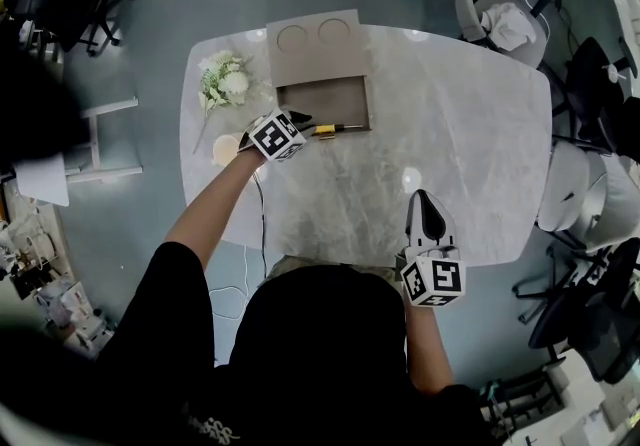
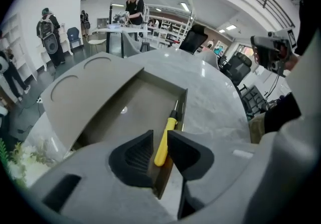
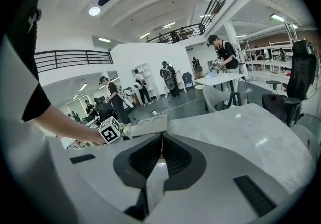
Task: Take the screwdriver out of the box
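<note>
An open grey-brown box stands at the table's far side, its lid laid back. The screwdriver, yellow-handled with a dark shaft, lies along the box's near wall. My left gripper points down at the handle end. In the left gripper view the jaws of the left gripper stand apart, with the yellow handle of the screwdriver between them and not squeezed. My right gripper hovers over the table's near right part, away from the box; the right gripper has its pads together on nothing.
A bunch of white flowers and a small round beige cup sit left of the box. The marble table is oval. Office chairs stand to the right, and people stand at benches in the background.
</note>
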Available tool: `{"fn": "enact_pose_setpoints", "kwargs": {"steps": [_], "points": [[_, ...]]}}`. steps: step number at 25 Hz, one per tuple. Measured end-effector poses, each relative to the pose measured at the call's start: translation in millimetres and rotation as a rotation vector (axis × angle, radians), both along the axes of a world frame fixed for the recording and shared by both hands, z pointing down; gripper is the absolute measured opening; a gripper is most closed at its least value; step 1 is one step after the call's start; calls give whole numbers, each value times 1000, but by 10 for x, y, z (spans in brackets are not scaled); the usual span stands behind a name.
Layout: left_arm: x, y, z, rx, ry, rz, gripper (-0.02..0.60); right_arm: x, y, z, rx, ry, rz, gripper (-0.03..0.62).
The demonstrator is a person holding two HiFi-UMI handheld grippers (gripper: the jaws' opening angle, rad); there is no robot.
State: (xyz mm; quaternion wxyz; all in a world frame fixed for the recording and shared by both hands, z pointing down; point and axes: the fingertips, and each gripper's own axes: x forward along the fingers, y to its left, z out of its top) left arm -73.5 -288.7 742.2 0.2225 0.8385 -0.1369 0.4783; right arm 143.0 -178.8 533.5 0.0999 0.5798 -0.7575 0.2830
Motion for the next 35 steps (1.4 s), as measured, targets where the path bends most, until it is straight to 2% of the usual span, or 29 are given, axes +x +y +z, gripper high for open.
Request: {"fn": "enact_pose_setpoints", "kwargs": {"steps": [4,11,15,22,24,31,35], "points": [[8,35,119,-52,-40,83,126,30,-99,41,-11,-12,8,12],[36,12,229,-133,-78,175,133,32,-132,151,-38,-39,15,12],[35,29,283,-180,-102,240,130,16,-112,207,-53,-49,16,12],[95,122,288,-254,-96,353,86,299,-164,287,-64,-16,67,12],[109,155,285,-288,-89,373,50,347,-199,289,-60,-12,78,12],[114,181,298,-367,-110,408,49,271,-213,300,-62,-20,74,12],[112,184,294,-367,-123,426,46,202,-202,302,-65,-27,67,12]]}}
